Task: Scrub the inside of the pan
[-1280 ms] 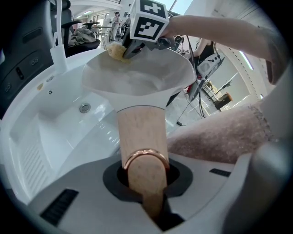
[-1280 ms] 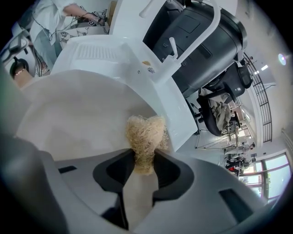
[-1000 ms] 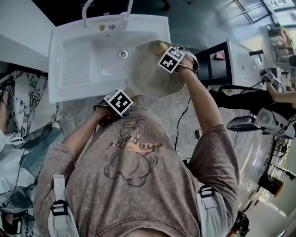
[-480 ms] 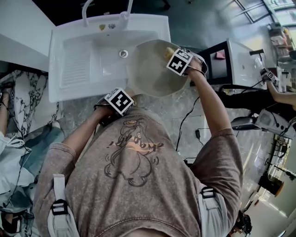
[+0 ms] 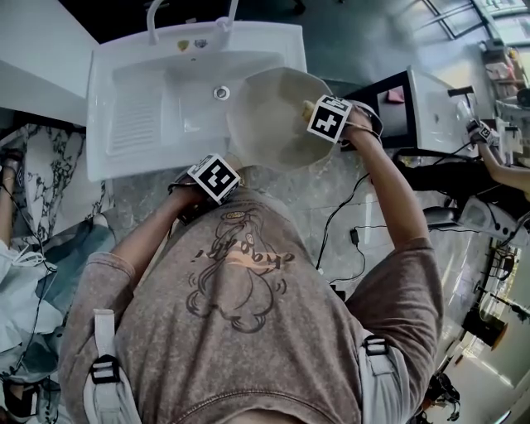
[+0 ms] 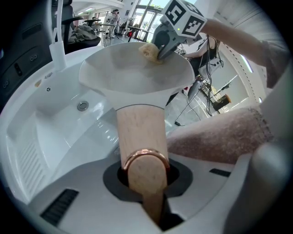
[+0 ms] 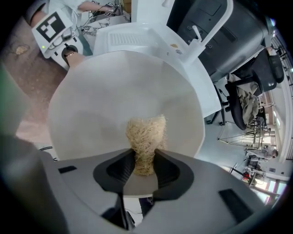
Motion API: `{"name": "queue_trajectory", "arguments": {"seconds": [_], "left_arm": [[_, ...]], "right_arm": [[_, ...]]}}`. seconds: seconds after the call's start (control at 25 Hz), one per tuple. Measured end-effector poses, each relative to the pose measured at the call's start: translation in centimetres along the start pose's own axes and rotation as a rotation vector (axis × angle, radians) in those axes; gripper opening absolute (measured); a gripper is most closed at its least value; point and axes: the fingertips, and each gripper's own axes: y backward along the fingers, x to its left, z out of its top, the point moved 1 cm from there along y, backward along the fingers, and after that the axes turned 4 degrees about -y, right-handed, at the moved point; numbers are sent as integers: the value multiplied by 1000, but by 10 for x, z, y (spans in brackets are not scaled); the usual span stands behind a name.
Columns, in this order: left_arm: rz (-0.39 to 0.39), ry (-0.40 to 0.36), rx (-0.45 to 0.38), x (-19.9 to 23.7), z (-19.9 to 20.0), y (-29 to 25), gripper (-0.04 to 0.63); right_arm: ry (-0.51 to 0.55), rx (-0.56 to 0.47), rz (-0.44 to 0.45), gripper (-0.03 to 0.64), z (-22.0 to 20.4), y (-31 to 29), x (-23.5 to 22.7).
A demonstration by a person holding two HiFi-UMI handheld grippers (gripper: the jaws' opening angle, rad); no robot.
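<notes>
A pale cream pan (image 5: 269, 124) is held tilted over the right end of the white sink (image 5: 141, 99). Its wooden handle (image 6: 139, 137) runs straight into my left gripper (image 6: 145, 176), which is shut on it; a copper ring caps the handle end. My right gripper (image 7: 145, 161) is shut on a tan fibrous scrubber (image 7: 146, 137), which presses on the pan's inner wall (image 7: 114, 100) near the rim. In the head view the right gripper (image 5: 319, 112) is at the pan's right rim and the left gripper (image 5: 211, 182) is just below the sink's front edge.
The sink has a ribbed drainboard (image 5: 132, 128), a drain (image 5: 220, 93) and a faucet (image 5: 157, 12) at the back. A black-and-white side table (image 5: 406, 108) stands right of the pan. Cables (image 5: 339, 215) lie on the floor. Another person's hand (image 5: 489, 157) is at far right.
My right gripper with the scrubber has slid rightward and slightly down along the pan's inner wall toward the right rim. The left gripper and pan handle have stayed put.
</notes>
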Motion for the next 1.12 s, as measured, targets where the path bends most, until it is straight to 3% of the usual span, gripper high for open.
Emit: {"name": "queue_trajectory", "arguments": {"seconds": [0.52, 0.8, 1.12], "left_arm": [[-17, 2, 4, -1, 1, 2, 52], [-28, 7, 14, -1, -1, 0, 52], [-36, 5, 13, -4, 1, -2, 51]], "right_arm": [[100, 66, 209, 140, 1, 10, 68], [209, -67, 302, 140, 40, 14, 107], [214, -122, 382, 140, 70, 11, 131]]}}
